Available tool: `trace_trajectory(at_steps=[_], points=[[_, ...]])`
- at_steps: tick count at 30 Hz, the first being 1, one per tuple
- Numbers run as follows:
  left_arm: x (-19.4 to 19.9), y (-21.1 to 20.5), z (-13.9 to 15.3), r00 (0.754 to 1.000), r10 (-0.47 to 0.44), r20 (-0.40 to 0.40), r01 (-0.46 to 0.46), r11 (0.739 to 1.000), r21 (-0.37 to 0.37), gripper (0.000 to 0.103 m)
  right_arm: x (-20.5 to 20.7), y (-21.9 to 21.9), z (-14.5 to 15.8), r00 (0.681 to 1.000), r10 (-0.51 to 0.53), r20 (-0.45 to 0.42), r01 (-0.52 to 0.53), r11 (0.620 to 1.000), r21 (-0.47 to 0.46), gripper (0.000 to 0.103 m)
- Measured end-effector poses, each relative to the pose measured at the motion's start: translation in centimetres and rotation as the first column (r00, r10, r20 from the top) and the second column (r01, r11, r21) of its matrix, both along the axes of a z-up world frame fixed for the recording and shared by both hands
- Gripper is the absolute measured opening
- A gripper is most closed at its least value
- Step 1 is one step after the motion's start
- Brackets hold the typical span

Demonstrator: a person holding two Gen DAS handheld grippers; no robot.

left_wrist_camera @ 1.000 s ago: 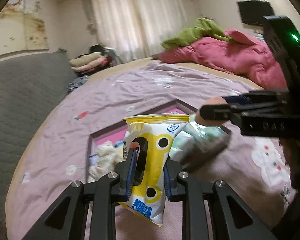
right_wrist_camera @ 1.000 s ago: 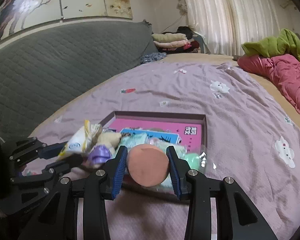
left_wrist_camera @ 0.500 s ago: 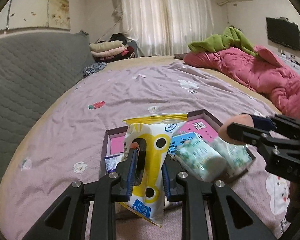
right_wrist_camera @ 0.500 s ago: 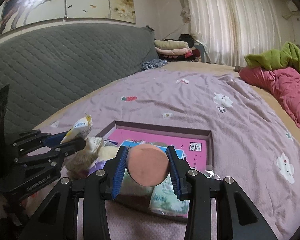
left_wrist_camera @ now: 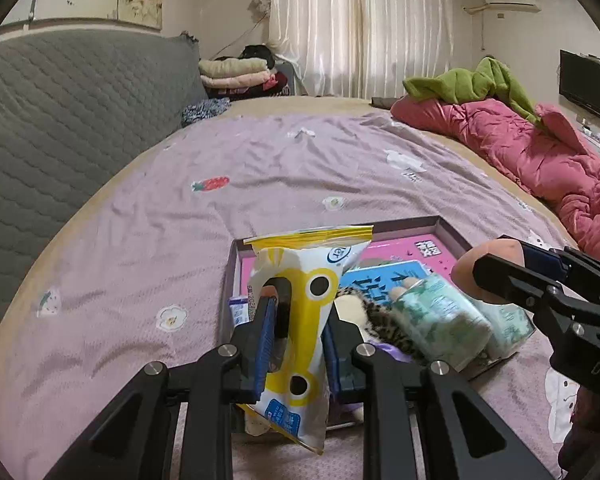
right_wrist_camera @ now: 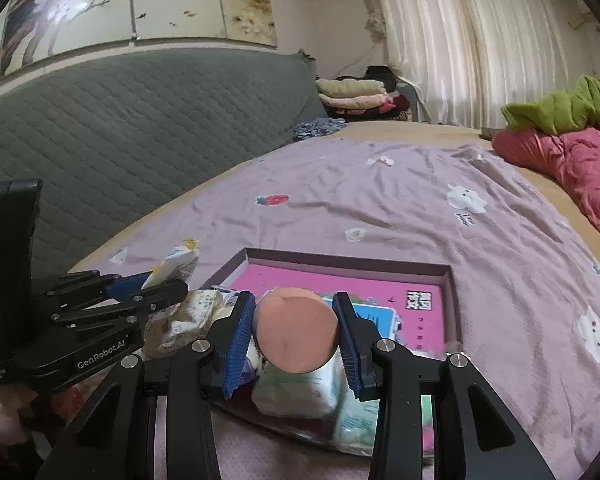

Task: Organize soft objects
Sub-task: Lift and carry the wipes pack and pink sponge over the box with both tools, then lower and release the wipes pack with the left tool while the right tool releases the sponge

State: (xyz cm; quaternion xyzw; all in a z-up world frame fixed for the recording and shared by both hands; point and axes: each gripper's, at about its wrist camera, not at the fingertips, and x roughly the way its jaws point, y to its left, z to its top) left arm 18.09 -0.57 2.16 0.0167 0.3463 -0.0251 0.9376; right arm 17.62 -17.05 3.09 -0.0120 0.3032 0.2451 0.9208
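Yellow-and-white pouch (left_wrist_camera: 300, 320) pinched in left tongs (left_wrist_camera: 296, 336); right tongs (right_wrist_camera: 296, 332) clamp peach puff (right_wrist_camera: 296, 328).

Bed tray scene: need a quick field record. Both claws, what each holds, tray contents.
surface: purple bedsheet
tray: shallow box with pink base, lying on the sheet
left claw: shut on yellow-and-white packet, held upright at the tray's near left corner
right claw: shut on peach round soft object, over the tray's near edge
tray contents: green tissue packs, spotted plush item, blue printed pack
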Motion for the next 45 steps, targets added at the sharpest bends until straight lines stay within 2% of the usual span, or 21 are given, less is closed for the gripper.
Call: trace_trajectory(at_steps=[6,13,22,32,37,39,41,43,45], points=[[1.0,0.9,-1.8,0.997,0.010,-0.072,-0.012,1.000,-0.024,0.023,0.3,2.1,-1.0,0.999,0.026,-0.019,-0.026,1.000,-0.017,0.042],[1.3,1.4,-3.2,0.993,0.011,-0.114,-0.014,1.000,-0.027,0.023,0.6,4.3,-2.0,0.998,0.062,-0.018,-0.063,0.996,-0.069,0.042],[1.4,1.1,-3.6,0.993,0.006,-0.121,-0.007,1.000,-0.010,0.023,1.3,4.9,-3.1,0.998,0.057,-0.039,-0.061,0.994,-0.092,0.042],[1.4,1.1,-3.6,0.993,0.004,-0.122,-0.006,1.000,-0.012,0.023,1.7,5.7,-4.8,0.995,0.053,-0.081,-0.065,0.986,-0.154,0.042],[1.4,1.2,-3.6,0.992,0.002,-0.123,-0.006,1.000,-0.030,0.024,1.7,5.9,-5.3,0.993,0.063,-0.098,-0.078,0.985,-0.155,0.044],[1.4,1.3,-3.6,0.993,0.004,-0.119,-0.009,0.999,-0.045,0.025,1.6,5.8,-5.3,0.993,0.063,-0.098,-0.077,0.986,-0.147,0.046],[1.3,1.6,-3.5,0.993,0.006,-0.120,-0.014,0.997,-0.070,0.026,1.5,5.7,-5.0,0.994,0.063,-0.091,-0.075,0.988,-0.138,0.056],[1.1,1.7,-3.4,0.993,0.007,-0.119,-0.016,0.997,-0.080,0.029,1.4,5.5,-4.8,0.995,0.055,-0.078,-0.065,0.989,-0.132,0.062],[0.8,1.8,-3.1,0.994,-0.001,-0.108,-0.010,0.995,-0.097,0.036,1.2,5.1,-4.4,0.997,0.045,-0.062,-0.052,0.991,-0.126,0.067]])
